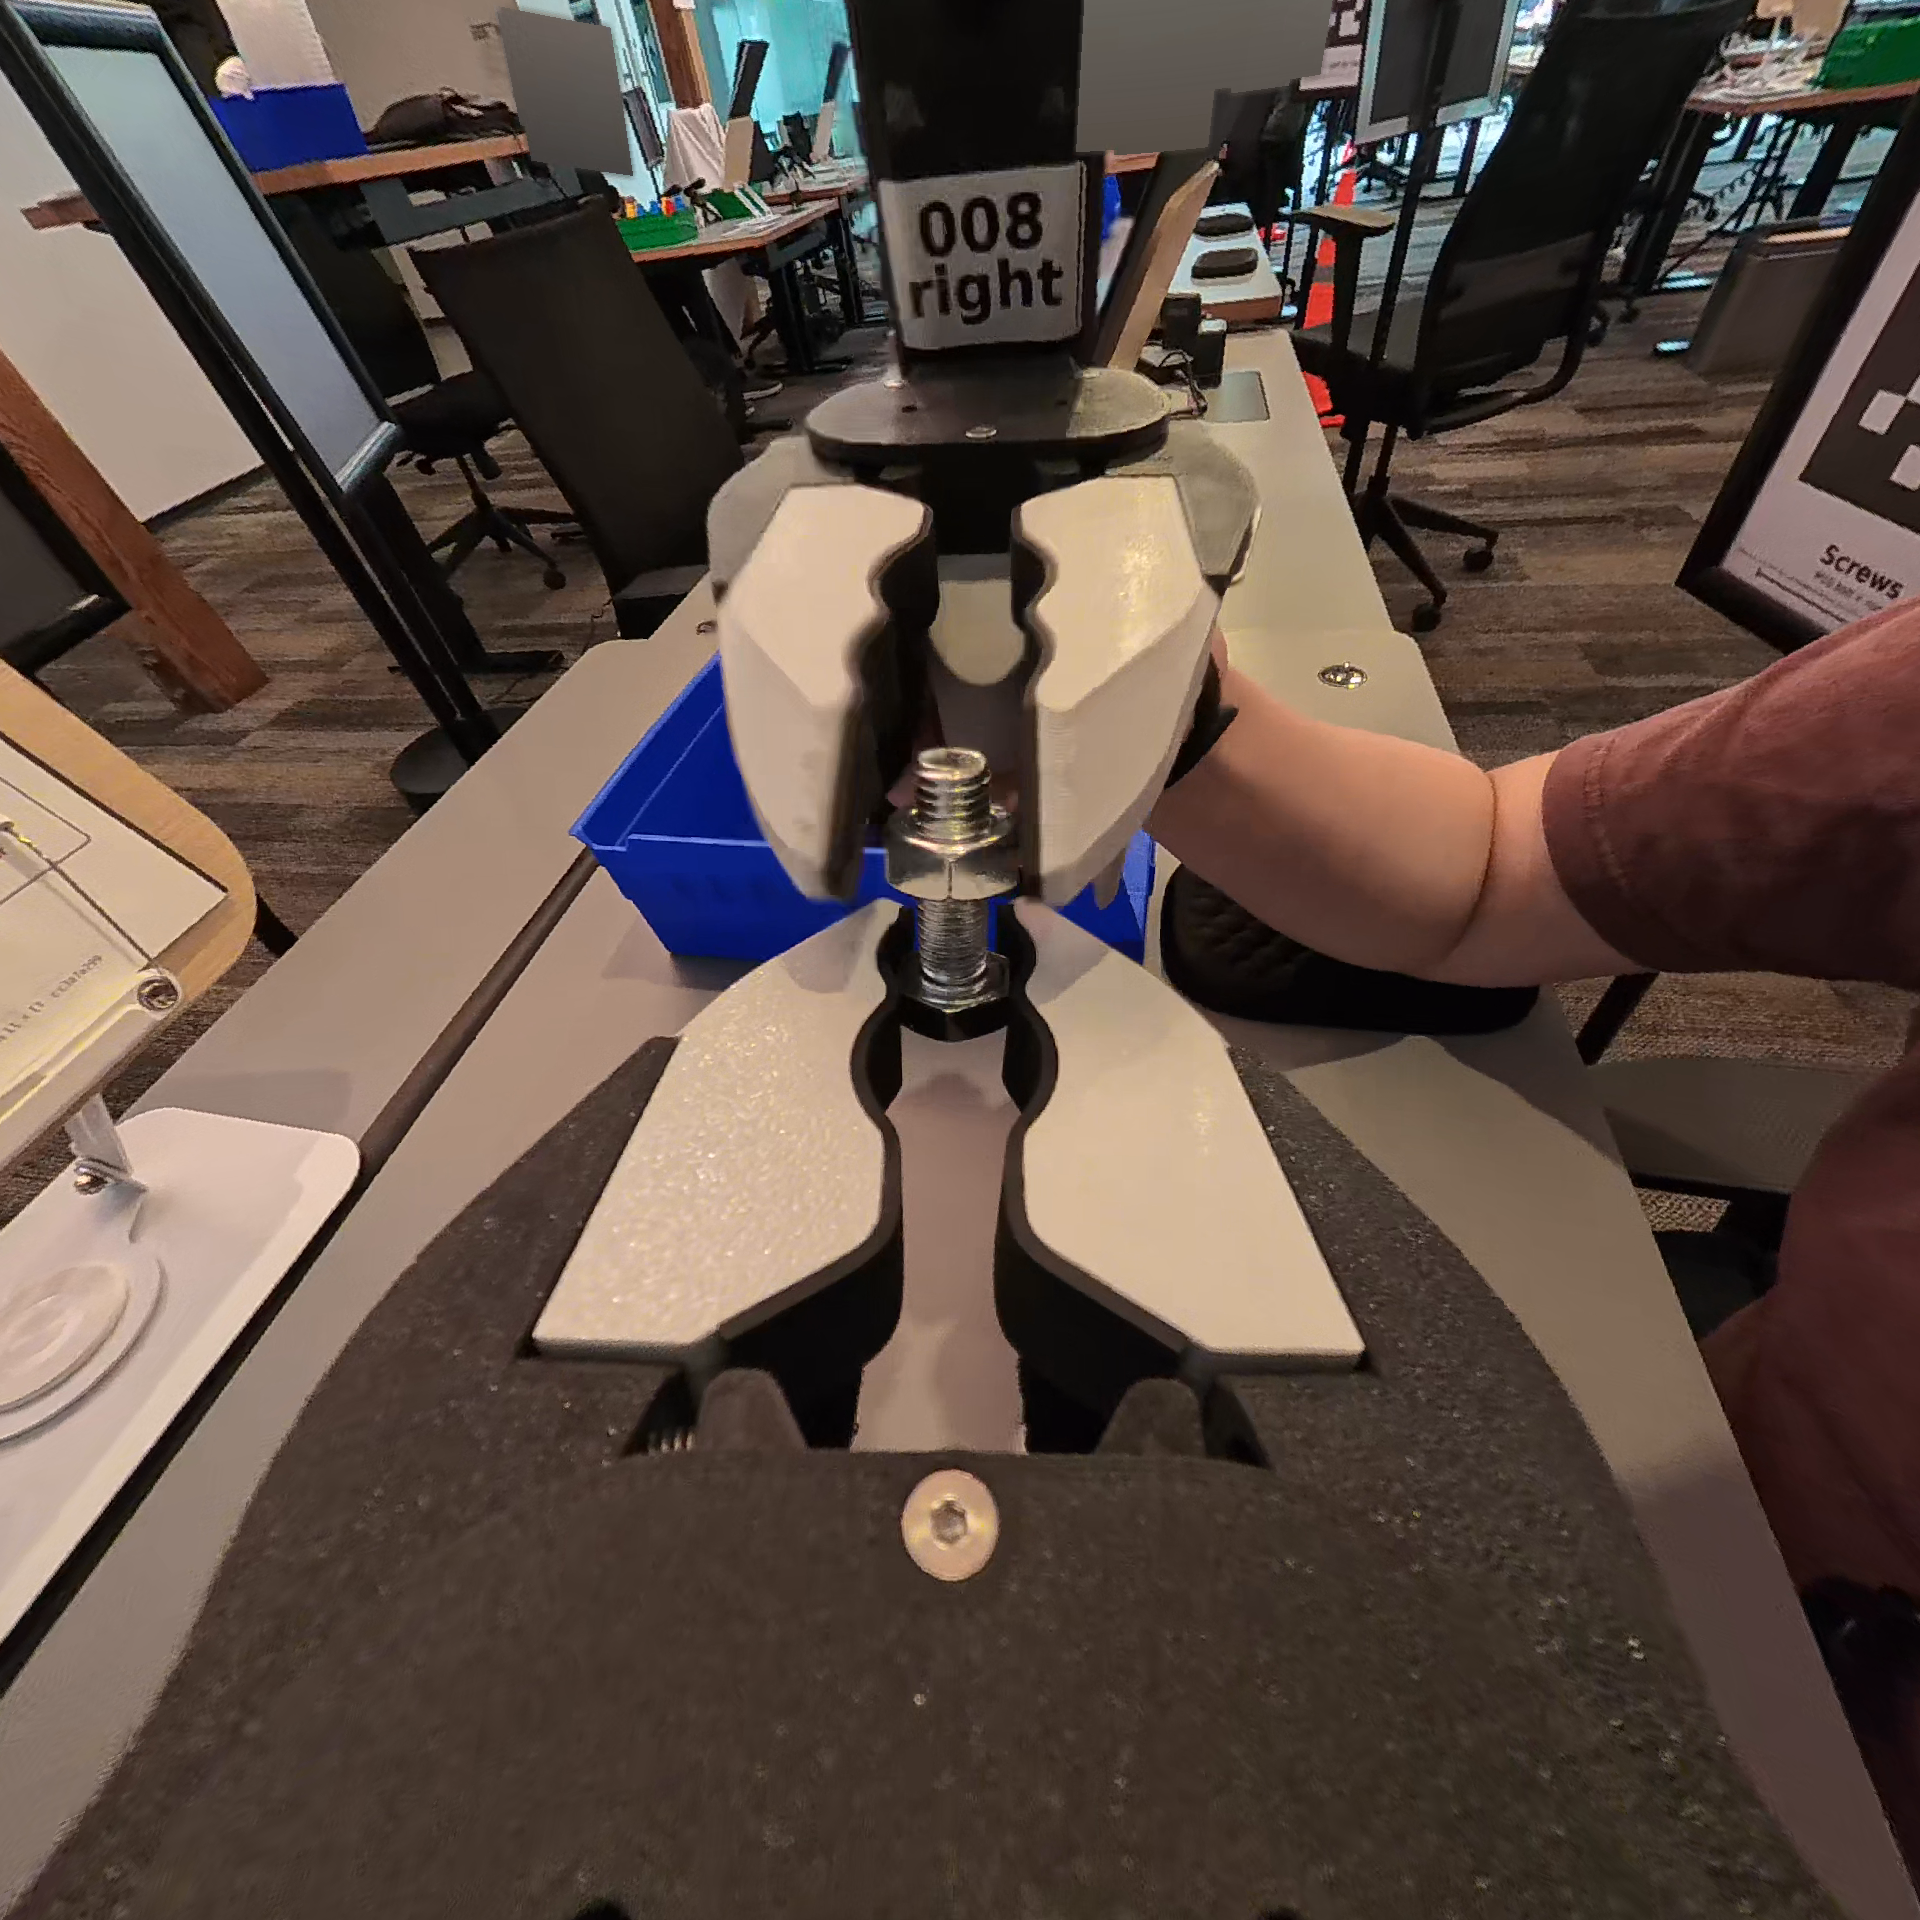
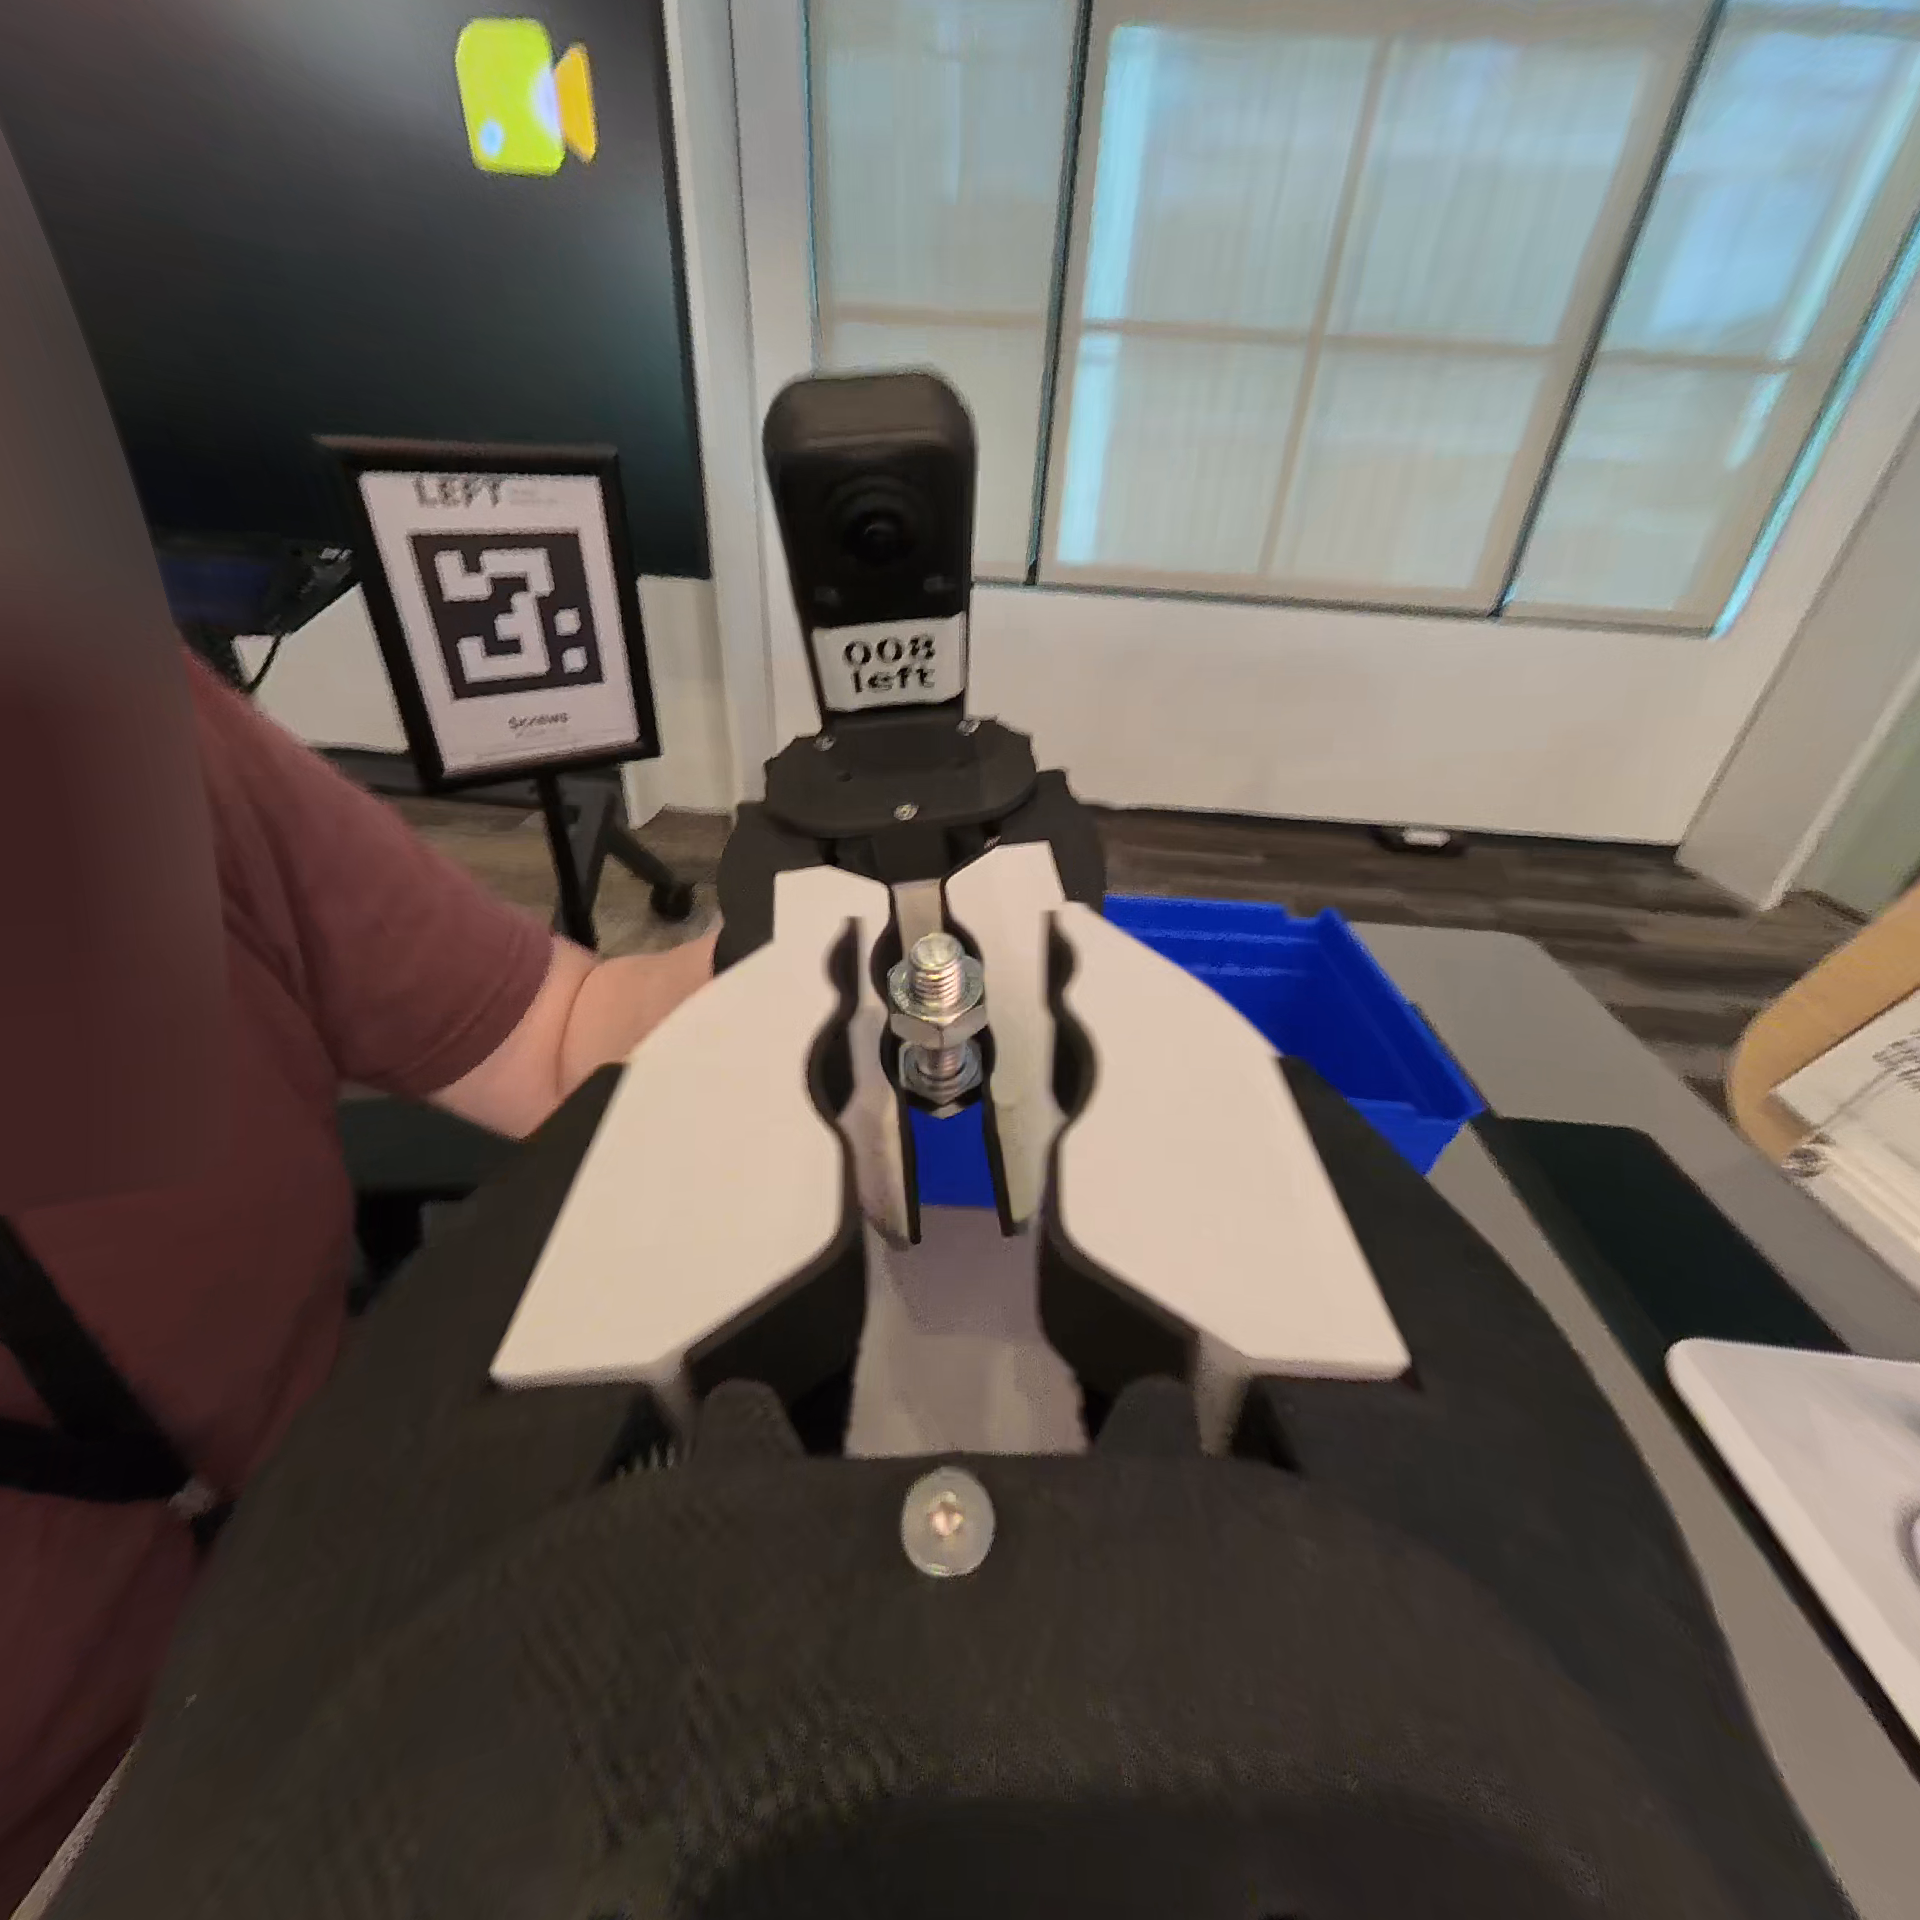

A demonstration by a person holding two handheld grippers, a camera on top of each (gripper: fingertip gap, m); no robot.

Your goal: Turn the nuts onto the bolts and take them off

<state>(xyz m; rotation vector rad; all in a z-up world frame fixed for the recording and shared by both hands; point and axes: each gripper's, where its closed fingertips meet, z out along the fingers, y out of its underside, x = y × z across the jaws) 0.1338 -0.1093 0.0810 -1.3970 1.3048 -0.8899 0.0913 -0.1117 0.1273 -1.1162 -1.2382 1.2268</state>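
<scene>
Over a grey table (image 1: pixel 1455 1091) and blue bin (image 1: pixel 665 842), the left gripper (image 1: pixel 951 1013) clamps the head end of an upright bolt (image 1: pixel 951 935); the right gripper (image 1: pixel 940 873) straddles its nut (image 1: pixel 951 862), jaws apparently not quite closed

Open office – black swivel chairs (image 1: pixel 1496 260), wood-topped tables (image 1: pixel 405 166), patterned brown carpet (image 1: pixel 1621 499); large gridded window (image 2: pixel 1351 312), white wall (image 2: pixel 1299 707), dark screen (image 2: pixel 312 260).
</scene>
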